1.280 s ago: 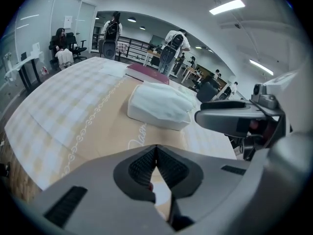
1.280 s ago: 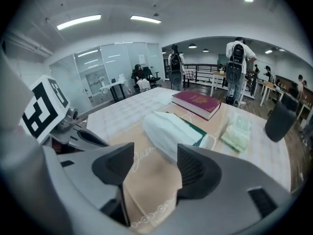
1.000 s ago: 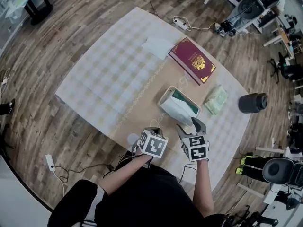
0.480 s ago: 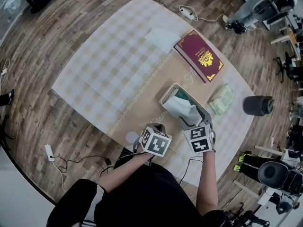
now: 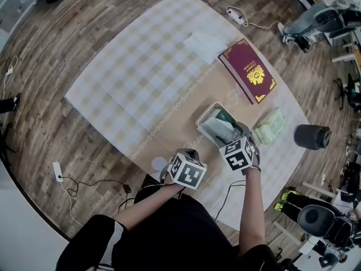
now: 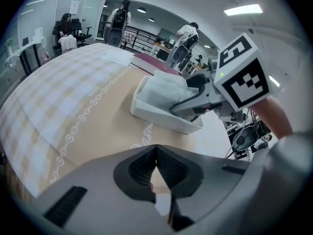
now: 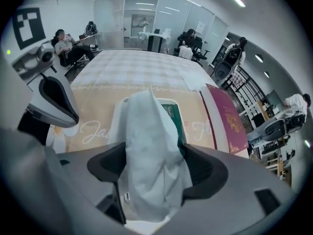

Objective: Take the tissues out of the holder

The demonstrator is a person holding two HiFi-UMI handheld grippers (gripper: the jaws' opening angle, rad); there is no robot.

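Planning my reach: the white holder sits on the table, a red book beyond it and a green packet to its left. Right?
Wrong side: the head view shows the green packet to the right of the white holder. The red book does lie beyond it.

Maroon book [image 5: 250, 78] on checked tablecloth [image 5: 130, 78], white folded sheet [image 5: 205, 45] just beside it, dark cylinder [image 5: 313, 136] beside the table

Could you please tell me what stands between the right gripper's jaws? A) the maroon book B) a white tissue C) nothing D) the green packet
B: the right gripper view shows the white tissue, rising from the holder, between the jaws of the right gripper, which have just been opening.
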